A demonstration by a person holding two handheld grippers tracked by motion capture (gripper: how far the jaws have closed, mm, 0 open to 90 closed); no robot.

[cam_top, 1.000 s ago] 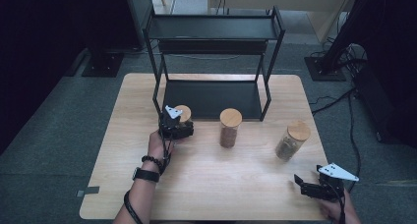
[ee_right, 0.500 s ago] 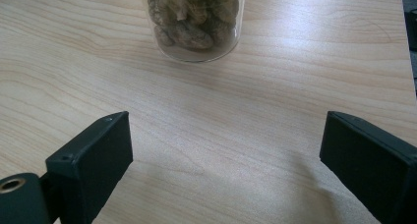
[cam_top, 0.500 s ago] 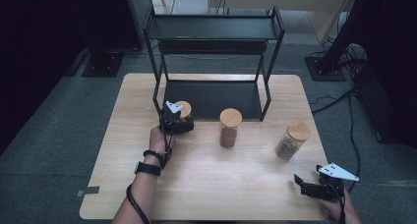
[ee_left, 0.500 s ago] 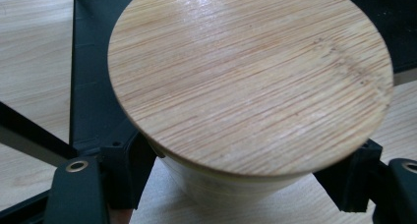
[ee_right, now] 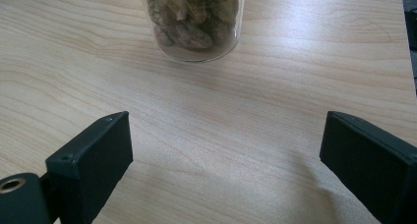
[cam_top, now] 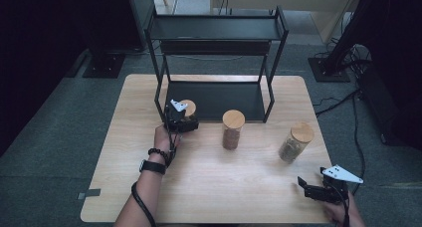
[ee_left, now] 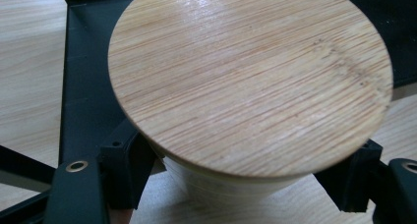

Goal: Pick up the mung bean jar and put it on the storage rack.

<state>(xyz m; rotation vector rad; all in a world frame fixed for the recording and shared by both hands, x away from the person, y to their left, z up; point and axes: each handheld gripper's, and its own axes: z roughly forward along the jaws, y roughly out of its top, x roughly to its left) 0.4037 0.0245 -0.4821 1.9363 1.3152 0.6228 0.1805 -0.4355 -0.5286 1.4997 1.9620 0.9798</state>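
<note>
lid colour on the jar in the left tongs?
Light bamboo wood grain on the round lid; clearest in the left gripper view.

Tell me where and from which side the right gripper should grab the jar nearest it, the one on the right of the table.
Grip the glass body of the right jar below its wooden lid, coming in level from the person's side. It stands upright with open table in front, and the right gripper already faces its base with jaws spread wider than the jar. The lid overhangs the glass, so a body grip would probably hold better.
</note>
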